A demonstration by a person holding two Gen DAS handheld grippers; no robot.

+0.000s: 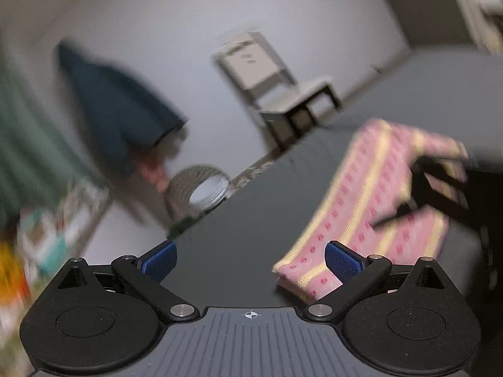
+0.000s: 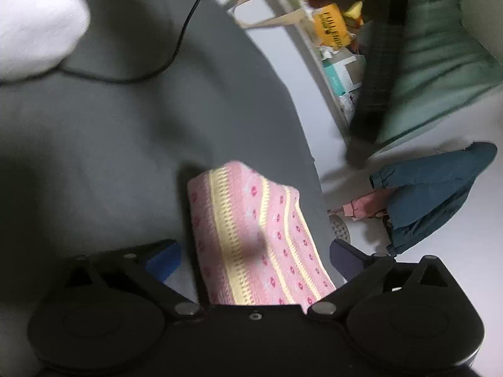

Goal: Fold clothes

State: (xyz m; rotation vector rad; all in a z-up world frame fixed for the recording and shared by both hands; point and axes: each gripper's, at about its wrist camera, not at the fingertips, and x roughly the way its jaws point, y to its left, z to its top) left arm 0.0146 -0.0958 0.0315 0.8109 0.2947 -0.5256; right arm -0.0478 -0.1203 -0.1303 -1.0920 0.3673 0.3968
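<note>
Pink and yellow knit cloth (image 1: 371, 201), folded, lies on the dark grey surface (image 1: 251, 220) near its edge. Left gripper (image 1: 250, 259) is wide open w/ nothing in it — its right blue pad sits just over the cloth's near corner. Right gripper (image 2: 254, 259) is wide open too; the cloth (image 2: 251, 235) lies between its jaws, but can't tell if they touch it. In the right view a black cable (image 2: 176, 53) and something white (image 2: 34, 25) lie further back on the surface. Pics are blurry.
</note>
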